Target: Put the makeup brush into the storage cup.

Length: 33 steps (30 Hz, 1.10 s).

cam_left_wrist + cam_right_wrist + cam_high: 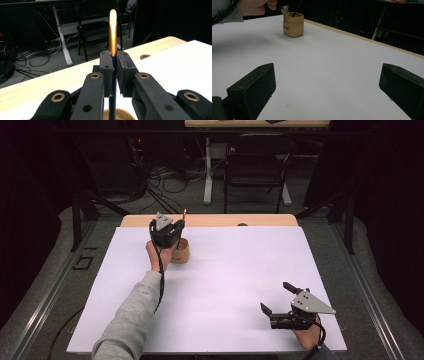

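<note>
The left gripper (172, 231) clamps the brush (112, 35) upright so it stands in the cup (179, 250), while the right gripper (278, 304) rests wide open, empty.

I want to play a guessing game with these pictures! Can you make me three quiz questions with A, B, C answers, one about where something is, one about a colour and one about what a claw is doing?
1. Where does the little pot stand?
A. Far left part of the white sheet
B. Near right corner
C. On the floor

2. What colour is the pot?
A. Blue
B. Tan
C. Green

3. What is the left claw doing?
A. Lying open on the table
B. Squeezing the pot's rim
C. Pinching a thin brush that stands in the pot

Answers:
1. A: in the high view it sits far off on the left, under the left claw.
2. B: the right gripper view shows a light brown pot.
3. C: in the left gripper view the pads press the dark handle, with the gold part and pale tip sticking up above them.
</note>
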Each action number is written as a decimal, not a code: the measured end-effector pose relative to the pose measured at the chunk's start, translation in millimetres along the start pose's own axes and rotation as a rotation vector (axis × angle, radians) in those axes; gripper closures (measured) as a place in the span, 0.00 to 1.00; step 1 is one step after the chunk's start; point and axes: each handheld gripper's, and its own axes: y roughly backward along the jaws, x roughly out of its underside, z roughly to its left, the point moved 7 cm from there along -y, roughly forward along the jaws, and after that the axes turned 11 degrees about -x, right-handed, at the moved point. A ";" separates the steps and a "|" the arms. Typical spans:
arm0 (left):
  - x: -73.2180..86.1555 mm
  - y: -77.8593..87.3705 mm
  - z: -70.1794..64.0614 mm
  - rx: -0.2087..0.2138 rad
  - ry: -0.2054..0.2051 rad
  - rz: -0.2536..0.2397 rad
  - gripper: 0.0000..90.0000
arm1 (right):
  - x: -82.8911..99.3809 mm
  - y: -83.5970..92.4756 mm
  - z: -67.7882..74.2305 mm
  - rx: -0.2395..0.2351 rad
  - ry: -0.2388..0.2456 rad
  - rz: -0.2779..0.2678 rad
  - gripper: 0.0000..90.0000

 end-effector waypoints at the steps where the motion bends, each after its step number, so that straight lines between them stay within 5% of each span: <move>1: 0.6 -0.2 0.1 -0.001 -0.004 0.002 0.93 | 0.0 0.0 0.0 0.000 0.000 0.000 0.00; 11: 6.0 -2.7 2.6 0.006 -0.008 0.032 0.91 | 0.5 -0.3 -0.2 0.001 0.000 0.004 0.00; 13: 8.1 -3.6 3.3 0.008 -0.004 0.058 0.72 | 0.1 -0.2 0.2 0.001 0.004 0.002 0.00; 14: 9.4 -3.9 4.1 0.007 -0.006 0.073 0.54 | 0.2 -0.3 0.0 0.001 0.002 0.002 0.00; 17: 10.6 -1.5 7.2 -0.003 -0.006 0.092 0.41 | 0.4 -0.6 -0.4 0.001 -0.001 0.003 0.00; 21: 11.2 5.5 9.0 0.041 -0.002 0.120 0.19 | 0.2 -0.3 0.0 0.003 0.003 0.002 0.00; 25: 11.6 13.1 10.9 0.054 -0.046 0.133 0.15 | 0.3 -1.3 -0.5 0.002 0.000 0.001 0.00; 33: 8.5 26.1 16.2 0.059 -0.063 0.138 0.13 | 1.1 -1.6 -0.6 0.000 -0.007 0.002 0.00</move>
